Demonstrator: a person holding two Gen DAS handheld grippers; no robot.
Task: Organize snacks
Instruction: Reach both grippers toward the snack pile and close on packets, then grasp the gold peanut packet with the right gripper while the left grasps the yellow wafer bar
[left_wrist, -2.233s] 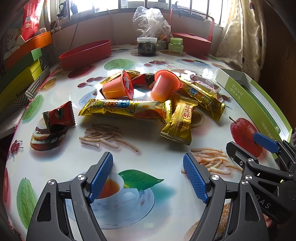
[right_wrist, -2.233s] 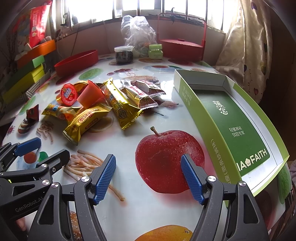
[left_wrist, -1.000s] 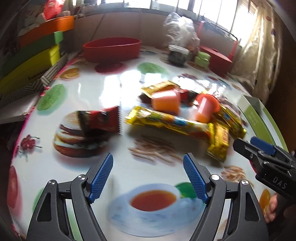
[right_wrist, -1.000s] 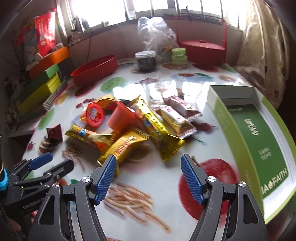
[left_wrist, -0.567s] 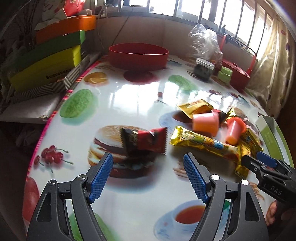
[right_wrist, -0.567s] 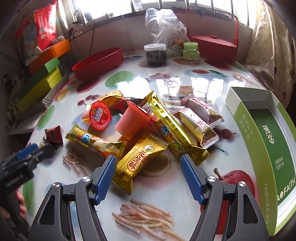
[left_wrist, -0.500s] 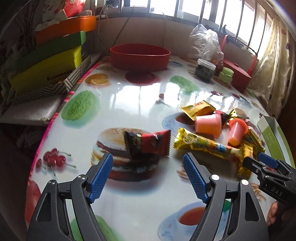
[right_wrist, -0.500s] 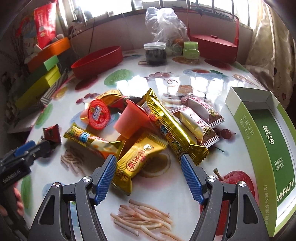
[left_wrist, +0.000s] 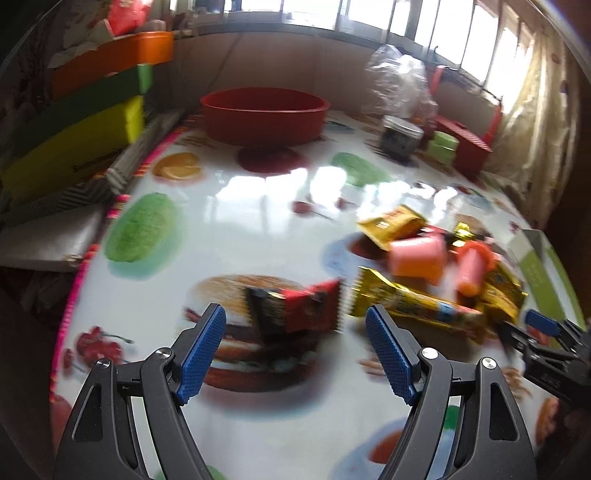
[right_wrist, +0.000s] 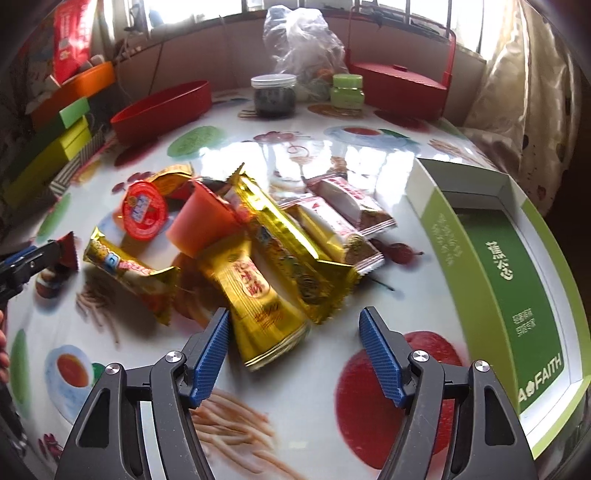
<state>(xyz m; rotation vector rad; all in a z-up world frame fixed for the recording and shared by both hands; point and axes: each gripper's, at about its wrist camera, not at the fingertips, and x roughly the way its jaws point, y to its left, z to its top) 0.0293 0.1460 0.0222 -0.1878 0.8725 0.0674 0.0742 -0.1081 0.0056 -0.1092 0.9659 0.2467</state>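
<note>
Glossy tablecloth (right_wrist: 325, 166) printed with food covers the scene. Snacks (right_wrist: 258, 251) lie heaped at centre frame, a green box (right_wrist: 517, 280) at right. Right gripper (right_wrist: 293, 352) hangs wide open, its left pad beside a gold packet (right_wrist: 255, 295). Left gripper (left_wrist: 295, 350) hangs wide open before a red wrapper (left_wrist: 295, 310), apart from the heap.

Round printed tabletop (right_wrist: 332, 155): glossy, smooth, mirrors window light.
Gold snack wrapper (right_wrist: 258, 295): shiny crinkled foil.
Green open box (right_wrist: 517, 258): matt card.
Red-black wrapper (left_wrist: 295, 314): blurred, probably glossy film.
</note>
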